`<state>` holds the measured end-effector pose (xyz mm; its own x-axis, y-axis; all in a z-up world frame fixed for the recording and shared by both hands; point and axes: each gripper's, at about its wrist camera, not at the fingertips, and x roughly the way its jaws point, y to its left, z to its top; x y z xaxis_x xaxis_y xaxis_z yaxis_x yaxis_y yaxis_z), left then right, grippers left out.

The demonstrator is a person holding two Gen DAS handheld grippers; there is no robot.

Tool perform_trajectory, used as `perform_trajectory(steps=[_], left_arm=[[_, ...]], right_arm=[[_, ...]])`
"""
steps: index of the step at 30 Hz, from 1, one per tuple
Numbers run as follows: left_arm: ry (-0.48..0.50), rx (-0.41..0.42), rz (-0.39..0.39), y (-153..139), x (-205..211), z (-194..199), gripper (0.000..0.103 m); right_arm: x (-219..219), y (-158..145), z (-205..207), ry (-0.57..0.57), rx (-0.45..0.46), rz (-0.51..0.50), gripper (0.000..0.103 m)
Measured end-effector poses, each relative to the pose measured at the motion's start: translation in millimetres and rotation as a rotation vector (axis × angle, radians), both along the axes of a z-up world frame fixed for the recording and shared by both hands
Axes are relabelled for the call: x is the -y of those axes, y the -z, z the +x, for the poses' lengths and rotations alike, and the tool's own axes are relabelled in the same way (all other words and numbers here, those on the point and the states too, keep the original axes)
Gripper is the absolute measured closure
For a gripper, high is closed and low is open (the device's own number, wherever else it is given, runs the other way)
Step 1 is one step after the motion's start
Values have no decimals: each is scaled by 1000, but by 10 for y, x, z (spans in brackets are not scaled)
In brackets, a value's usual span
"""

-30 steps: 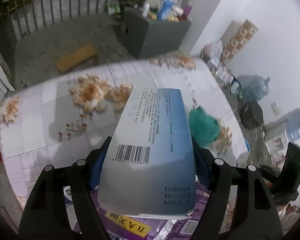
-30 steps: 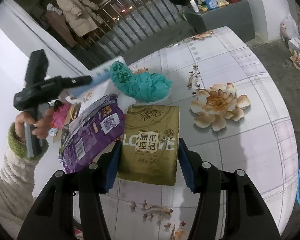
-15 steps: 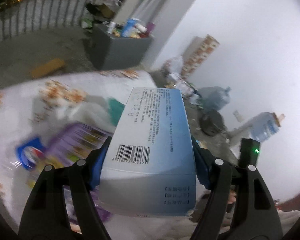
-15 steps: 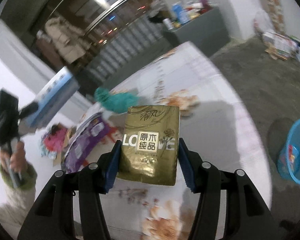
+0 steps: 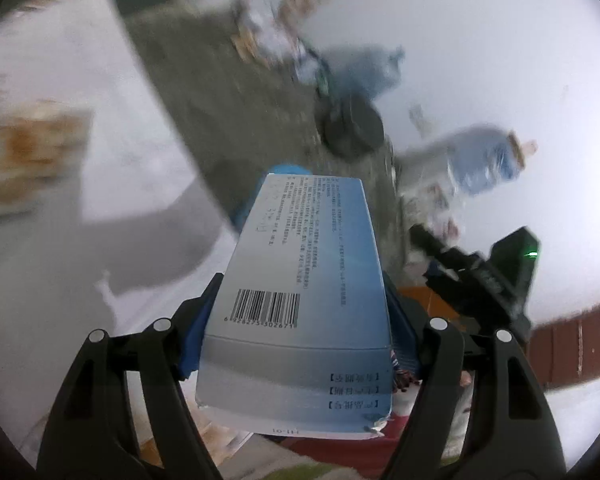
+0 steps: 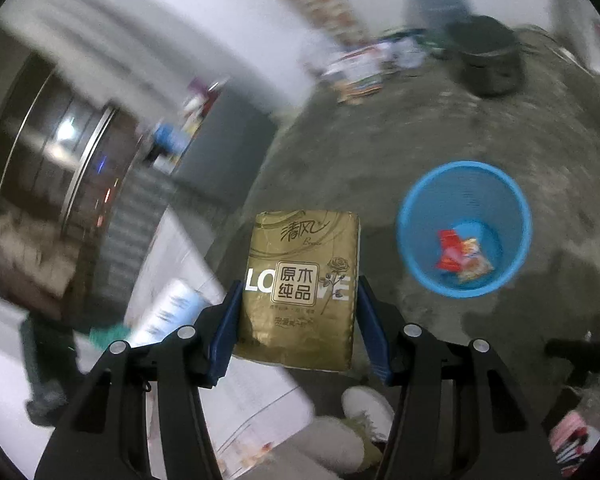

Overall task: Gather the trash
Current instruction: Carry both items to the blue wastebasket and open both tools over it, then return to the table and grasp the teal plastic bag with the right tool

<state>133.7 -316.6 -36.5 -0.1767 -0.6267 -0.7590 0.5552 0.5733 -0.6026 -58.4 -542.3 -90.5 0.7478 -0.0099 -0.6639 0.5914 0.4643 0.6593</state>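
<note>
Both grippers tilt downward, gripping box (image 5: 300, 300) and tissue pack (image 6: 300, 288).

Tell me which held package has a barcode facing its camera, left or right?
The blue-white box in the left gripper; the gold tissue pack in the right gripper shows only branding.

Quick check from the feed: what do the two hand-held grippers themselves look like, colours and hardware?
Both match. The left hand-held gripper and the right hand-held gripper each have black angular plastic fingers, blue pads on the inner faces, and round silver fasteners at the linkage joints. No cables or printed markings show on either.
</note>
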Motion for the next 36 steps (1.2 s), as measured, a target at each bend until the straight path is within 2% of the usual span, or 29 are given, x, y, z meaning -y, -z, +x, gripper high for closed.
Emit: perform_trajectory(steps=[3, 7, 9, 10, 13, 17, 22, 26, 32, 36], left_arm=[[37, -71, 35, 317, 619, -53, 34], [79, -147, 35, 653, 1372, -107, 32], [98, -195, 25, 874, 1714, -114, 22], [95, -218, 38, 1009, 1813, -119, 18], [26, -244, 108, 1336, 2004, -81, 19], [19, -271, 107, 1453, 1856, -91, 18], [1, -193, 80, 1280, 1557, -10, 18], [-16, -129, 31, 1022, 1362, 12, 18], [-101, 32, -47, 456, 650, 13, 18], [-169, 148, -83, 86, 82, 34, 18]], right_arm=[[285, 175, -119, 81, -11, 47, 49], [653, 421, -143, 155, -19, 83, 48], [881, 616, -112, 197, -40, 97, 41], [978, 715, -109, 221, -60, 97, 32], [1191, 1034, -167, 320, -169, 117, 30], [1182, 1157, -281, 342, -132, 133, 30], [1047, 1124, -293, 315, -139, 106, 30], [906, 858, -306, 261, -109, 55, 30], [691, 470, -122, 142, -53, -15, 30], [378, 130, 109, 22, -5, -63, 30]])
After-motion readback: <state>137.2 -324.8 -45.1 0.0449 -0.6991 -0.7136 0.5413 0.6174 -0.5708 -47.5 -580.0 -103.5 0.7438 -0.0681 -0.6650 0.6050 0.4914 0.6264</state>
